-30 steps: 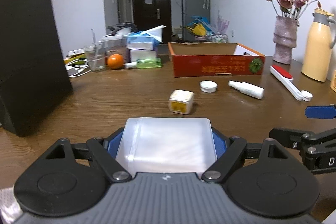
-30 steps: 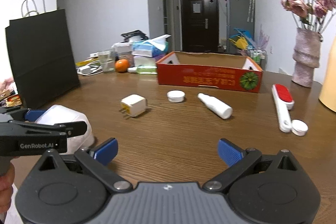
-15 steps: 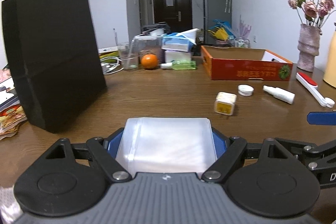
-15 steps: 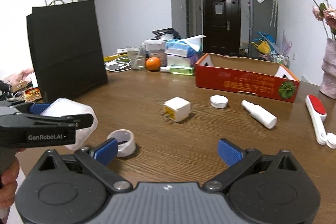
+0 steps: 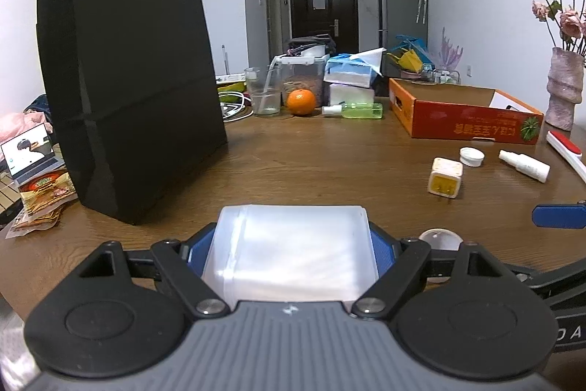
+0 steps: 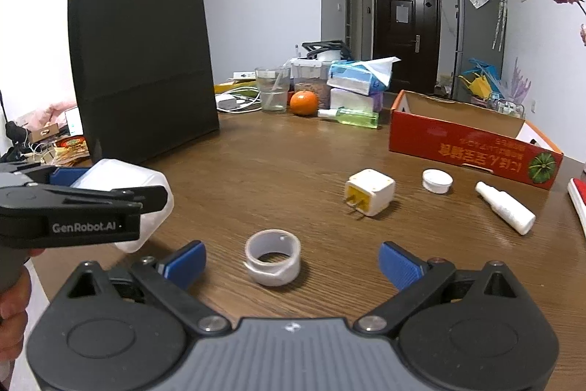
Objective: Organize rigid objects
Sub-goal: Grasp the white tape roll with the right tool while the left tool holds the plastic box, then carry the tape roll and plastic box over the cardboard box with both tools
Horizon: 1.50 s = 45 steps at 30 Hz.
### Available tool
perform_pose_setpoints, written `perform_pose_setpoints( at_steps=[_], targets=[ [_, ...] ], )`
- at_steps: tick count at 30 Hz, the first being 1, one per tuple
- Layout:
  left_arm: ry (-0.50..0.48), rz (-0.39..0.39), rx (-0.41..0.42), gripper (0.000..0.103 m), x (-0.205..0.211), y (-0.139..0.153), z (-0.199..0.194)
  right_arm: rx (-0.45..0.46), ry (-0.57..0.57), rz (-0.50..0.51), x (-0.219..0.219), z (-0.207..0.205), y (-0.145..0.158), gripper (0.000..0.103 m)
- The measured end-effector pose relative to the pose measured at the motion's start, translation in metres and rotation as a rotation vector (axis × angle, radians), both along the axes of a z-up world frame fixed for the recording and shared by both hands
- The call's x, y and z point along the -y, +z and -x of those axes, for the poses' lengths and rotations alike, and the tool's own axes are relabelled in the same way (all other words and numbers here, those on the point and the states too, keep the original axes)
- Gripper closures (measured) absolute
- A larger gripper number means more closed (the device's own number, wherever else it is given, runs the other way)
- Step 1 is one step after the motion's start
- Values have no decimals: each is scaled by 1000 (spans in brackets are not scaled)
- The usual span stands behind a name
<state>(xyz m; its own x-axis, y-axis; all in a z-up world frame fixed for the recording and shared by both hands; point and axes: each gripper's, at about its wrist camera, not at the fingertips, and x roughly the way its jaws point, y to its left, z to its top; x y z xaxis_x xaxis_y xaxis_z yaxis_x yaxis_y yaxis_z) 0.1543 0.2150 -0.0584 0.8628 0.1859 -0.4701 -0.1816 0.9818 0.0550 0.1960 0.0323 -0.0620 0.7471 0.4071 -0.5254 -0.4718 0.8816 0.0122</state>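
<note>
My left gripper [image 5: 293, 244] is shut on a translucent white plastic container [image 5: 293, 255], held above the table; it also shows in the right wrist view [image 6: 124, 185]. My right gripper [image 6: 291, 261] is open and empty, its blue pads either side of a roll of clear tape [image 6: 273, 257] lying on the wooden table [image 6: 274, 171]. A white plug adapter [image 6: 370, 191], a small white lid [image 6: 436, 181] and a white spray bottle [image 6: 505, 207] lie further right. A red cardboard box [image 6: 472, 141] stands open behind them.
A tall black paper bag [image 5: 128, 90] stands at the left. A glass, an orange [image 5: 301, 101], tissue packs and a green bottle [image 5: 360, 110] crowd the far edge. A vase of flowers [image 5: 564, 87] and a red-and-white brush [image 5: 566, 149] are at the right.
Both grippers have swung to the left: the black bag now fills the left of both views and the tape roll has come between my right gripper's fingers. The left still holds the container.
</note>
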Motion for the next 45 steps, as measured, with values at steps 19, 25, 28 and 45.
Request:
perform_pose_setpoints(
  at_steps=[19, 25, 28, 45],
  targets=[
    [-32, -1, -45, 20, -30, -16, -3, -33, -87, 12, -40, -16, -17, 3],
    [-49, -8, -51, 20, -35, -18, -4, -36, -113, 17, -44, -16, -21, 7],
    [-66, -6, -57, 20, -36, -19, -7, -40, -140, 26, -45, -19, -23, 11],
    [-109, -4, -82, 20, -31, -21, -22, -99, -161, 27, -48, -37, -34, 62]
  ],
)
